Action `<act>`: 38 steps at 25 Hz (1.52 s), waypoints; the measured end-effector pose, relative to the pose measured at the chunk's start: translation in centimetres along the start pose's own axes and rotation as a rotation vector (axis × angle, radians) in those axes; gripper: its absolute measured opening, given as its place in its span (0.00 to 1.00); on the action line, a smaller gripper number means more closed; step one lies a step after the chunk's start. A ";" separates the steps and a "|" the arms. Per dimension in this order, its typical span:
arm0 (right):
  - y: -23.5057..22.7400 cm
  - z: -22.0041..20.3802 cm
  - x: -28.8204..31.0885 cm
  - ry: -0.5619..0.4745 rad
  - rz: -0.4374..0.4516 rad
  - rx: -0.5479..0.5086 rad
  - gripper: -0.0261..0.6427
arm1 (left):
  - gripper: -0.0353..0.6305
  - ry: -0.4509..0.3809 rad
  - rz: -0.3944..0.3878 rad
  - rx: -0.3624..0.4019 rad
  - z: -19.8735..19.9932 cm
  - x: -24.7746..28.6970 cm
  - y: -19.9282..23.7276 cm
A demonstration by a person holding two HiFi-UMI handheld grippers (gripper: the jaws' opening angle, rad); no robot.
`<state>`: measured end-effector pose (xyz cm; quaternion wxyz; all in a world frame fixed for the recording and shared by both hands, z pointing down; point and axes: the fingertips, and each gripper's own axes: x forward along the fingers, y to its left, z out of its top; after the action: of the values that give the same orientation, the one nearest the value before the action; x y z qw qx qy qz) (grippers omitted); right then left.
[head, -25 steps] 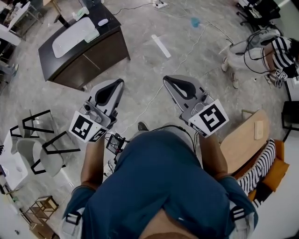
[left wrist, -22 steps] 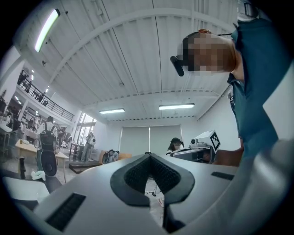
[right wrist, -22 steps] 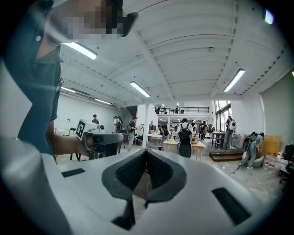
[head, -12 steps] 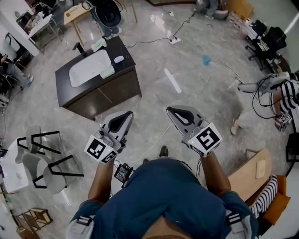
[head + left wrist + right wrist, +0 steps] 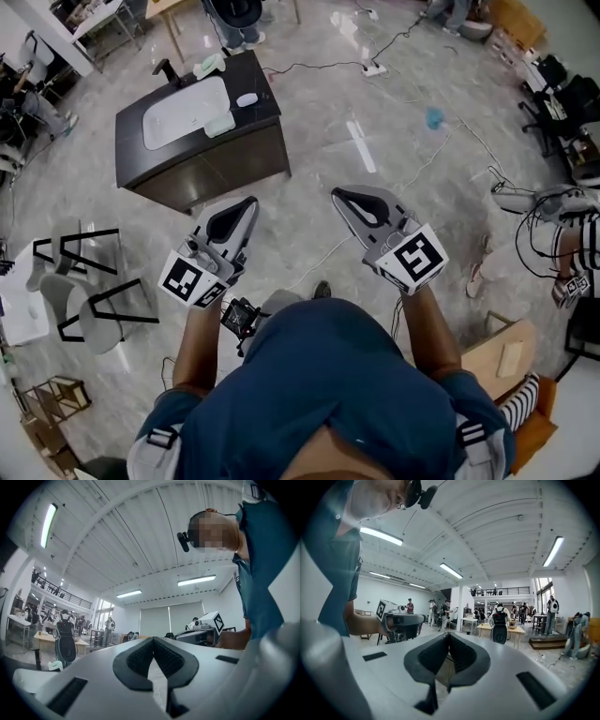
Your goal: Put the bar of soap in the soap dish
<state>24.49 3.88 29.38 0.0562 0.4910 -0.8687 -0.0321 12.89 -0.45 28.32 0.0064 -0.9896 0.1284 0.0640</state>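
A polished grey floor (image 5: 309, 112), veined like marble, spreads under a wide hall with a white ribbed ceiling, long strip lights and a railed upper gallery. People stand among tables far back. On the floor a boxy dark cabinet (image 5: 225, 167) carries a smooth white rectangular basin (image 5: 183, 112) sunk in its top, with a thin black tap (image 5: 169, 70) behind it. The bar of soap cannot be picked out for sure at this size. A pale green block (image 5: 220, 124) and a white oval (image 5: 247, 99) lie on the cabinet top just beside the basin, well apart from both grippers. A loose cable (image 5: 319, 255) and a flat white strip (image 5: 361, 146) lie on the floor. The left gripper (image 5: 246, 204) and the right gripper (image 5: 342, 195), matte grey shells with ribbed black pads, are held level above the floor. Each has its jaws closed together on nothing.
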 end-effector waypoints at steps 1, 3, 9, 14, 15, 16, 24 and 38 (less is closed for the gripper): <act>-0.2 -0.2 0.4 0.001 0.006 0.007 0.06 | 0.06 0.005 0.009 -0.001 -0.1 0.0 0.3; -0.4 -0.7 1.3 0.003 0.022 0.023 0.06 | 0.06 0.017 0.028 -0.004 -0.4 -0.4 1.0; -1.1 -1.3 5.5 0.013 0.051 0.033 0.06 | 0.06 0.029 0.069 -0.013 -1.1 -1.5 5.0; -1.8 -1.2 9.7 0.023 0.050 0.036 0.06 | 0.06 0.015 0.068 -0.009 -0.4 -1.9 9.1; -1.9 -1.1 10.5 0.024 0.048 0.035 0.06 | 0.06 0.011 0.068 -0.009 -0.2 -2.1 10.0; -2.2 -1.0 11.4 0.024 0.044 0.033 0.06 | 0.06 0.008 0.066 -0.009 -0.2 -2.2 11.0; -3.4 -0.8 17.6 0.029 0.021 0.021 0.06 | 0.06 -0.002 0.029 -0.016 -0.8 -2.1 17.1; -9.4 -2.2 26.0 0.043 0.135 0.036 0.06 | 0.06 0.016 0.143 -0.039 -2.4 1.1 25.6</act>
<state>19.47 -23.29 32.24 0.0682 0.4329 -0.8989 -0.0021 7.74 -25.59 30.63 -0.0184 -0.9784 0.1976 0.0586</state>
